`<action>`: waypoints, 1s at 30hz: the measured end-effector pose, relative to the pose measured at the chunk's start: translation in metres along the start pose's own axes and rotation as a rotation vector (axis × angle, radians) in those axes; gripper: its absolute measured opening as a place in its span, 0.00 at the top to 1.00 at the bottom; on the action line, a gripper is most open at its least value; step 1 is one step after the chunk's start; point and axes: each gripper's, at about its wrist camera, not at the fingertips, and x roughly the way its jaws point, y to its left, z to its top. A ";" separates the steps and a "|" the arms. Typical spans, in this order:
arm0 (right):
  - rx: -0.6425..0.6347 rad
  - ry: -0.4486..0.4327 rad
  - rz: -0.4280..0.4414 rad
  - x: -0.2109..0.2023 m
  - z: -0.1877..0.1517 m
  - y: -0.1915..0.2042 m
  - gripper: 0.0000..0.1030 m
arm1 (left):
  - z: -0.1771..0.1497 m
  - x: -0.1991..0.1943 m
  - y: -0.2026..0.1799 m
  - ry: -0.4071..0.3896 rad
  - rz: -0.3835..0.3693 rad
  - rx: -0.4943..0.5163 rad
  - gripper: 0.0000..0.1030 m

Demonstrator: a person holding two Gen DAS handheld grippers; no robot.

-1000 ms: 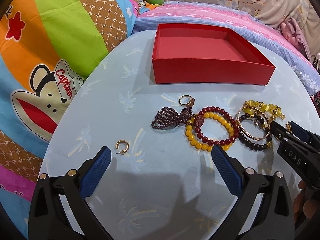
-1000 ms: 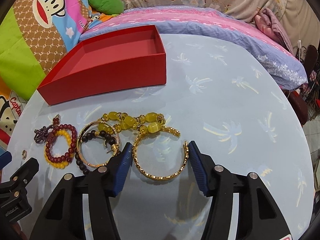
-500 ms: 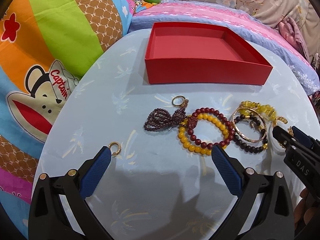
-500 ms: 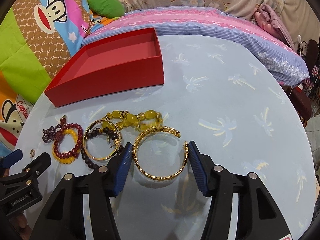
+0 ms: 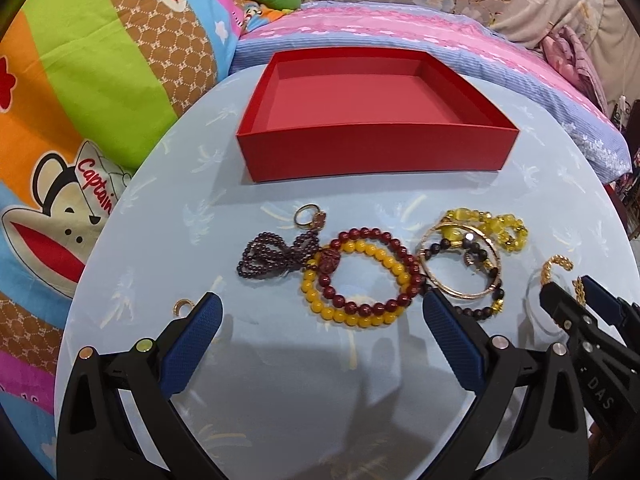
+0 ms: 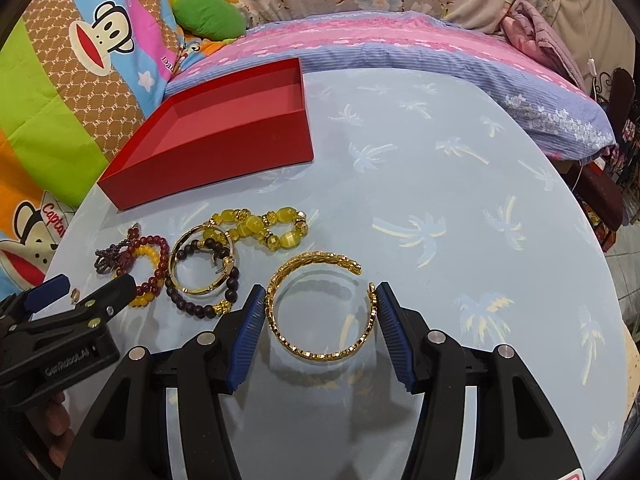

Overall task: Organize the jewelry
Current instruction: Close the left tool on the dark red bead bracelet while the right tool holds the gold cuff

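An empty red box stands at the back of the light blue table. In front of it lie a red and yellow bead bracelet pair, a dark purple bead strand, a small ring, a thin gold bangle over dark beads, yellow stone beads and a small gold hoop. My right gripper is shut on the open gold cuff bangle, both pads touching its sides, the cuff lifted a little off the table. My left gripper is open and empty, just short of the bead bracelets.
Bright cartoon bedding lies beyond the table's left edge. A pink and blue striped blanket lies behind the table. The table's right half holds only its palm print.
The right gripper's jaws have closed onto the gold cuff and raised it slightly. The left gripper has shifted left, so the small gold hoop now sits beside its left finger.
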 end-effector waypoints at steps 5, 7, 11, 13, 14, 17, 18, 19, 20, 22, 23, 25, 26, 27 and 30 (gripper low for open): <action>0.000 0.004 0.017 0.003 0.001 0.002 0.47 | 0.006 0.006 0.017 0.004 0.009 -0.058 0.12; -0.001 0.008 0.022 0.004 0.001 0.003 0.47 | 0.008 0.008 0.020 0.003 0.008 -0.059 0.17; -0.005 0.018 0.029 0.007 0.001 0.006 0.47 | 0.010 0.015 0.021 0.023 -0.008 -0.051 0.31; -0.008 0.023 0.032 0.009 0.001 0.007 0.47 | 0.010 0.019 0.020 0.036 -0.018 -0.044 0.40; -0.010 0.026 0.033 0.010 0.001 0.007 0.47 | 0.010 0.021 0.019 0.043 -0.025 -0.038 0.43; -0.013 0.030 0.033 0.012 0.001 0.009 0.47 | 0.009 0.024 0.016 0.054 -0.044 -0.027 0.52; -0.015 0.031 0.033 0.012 0.001 0.010 0.47 | 0.009 0.025 0.015 0.054 -0.049 -0.025 0.55; -0.017 0.032 0.032 0.012 0.001 0.010 0.47 | 0.009 0.025 0.014 0.056 -0.057 -0.022 0.62; -0.017 0.033 0.032 0.012 0.001 0.011 0.47 | 0.009 0.025 0.013 0.056 -0.063 -0.019 0.67; -0.020 0.036 0.033 0.013 0.001 0.012 0.47 | 0.009 0.024 0.012 0.052 -0.071 -0.012 0.74; -0.021 0.037 0.033 0.013 0.001 0.012 0.47 | 0.009 0.024 0.011 0.049 -0.073 -0.009 0.81; -0.025 0.037 0.034 0.013 0.001 0.014 0.47 | 0.009 0.023 0.012 0.047 -0.080 -0.006 0.85; -0.026 0.037 0.035 0.012 0.001 0.015 0.47 | 0.008 0.022 0.012 0.047 -0.085 -0.008 0.89; -0.027 0.036 0.035 0.012 0.000 0.015 0.47 | 0.008 0.021 0.013 0.047 -0.093 -0.012 0.91; -0.030 0.033 0.037 0.010 0.000 0.016 0.47 | 0.009 0.018 0.018 0.047 -0.110 -0.027 0.92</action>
